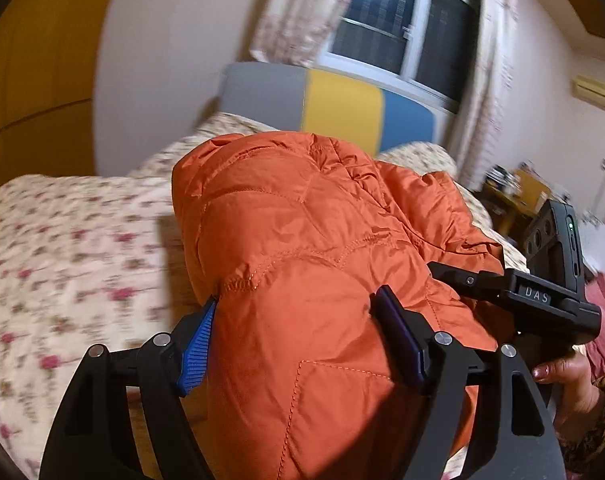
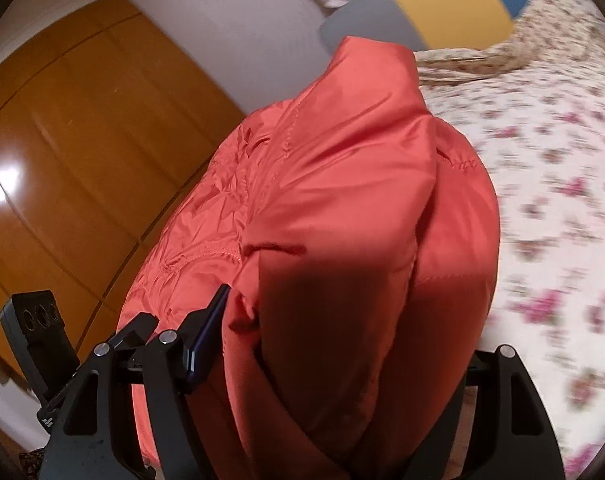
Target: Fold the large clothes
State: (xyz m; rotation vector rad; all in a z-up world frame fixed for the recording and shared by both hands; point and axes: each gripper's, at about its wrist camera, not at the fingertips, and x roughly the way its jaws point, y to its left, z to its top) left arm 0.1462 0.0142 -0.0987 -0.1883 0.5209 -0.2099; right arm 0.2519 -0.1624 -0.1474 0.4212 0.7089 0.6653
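While both grippers clamp orange jacket (image 1: pixel 302 240)

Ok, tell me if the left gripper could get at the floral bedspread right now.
Probably not. The left gripper is clamped on the bulky orange jacket, which fills its jaws and hangs between it and the floral bedspread. It would have to let go first.

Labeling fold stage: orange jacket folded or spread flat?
Folded: orange jacket is a thick bundle gripped between both grippers, lifted off the bed.

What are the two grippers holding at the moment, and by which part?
Both the left gripper and right gripper clamp the bunched orange padded jacket; which part cannot be told.
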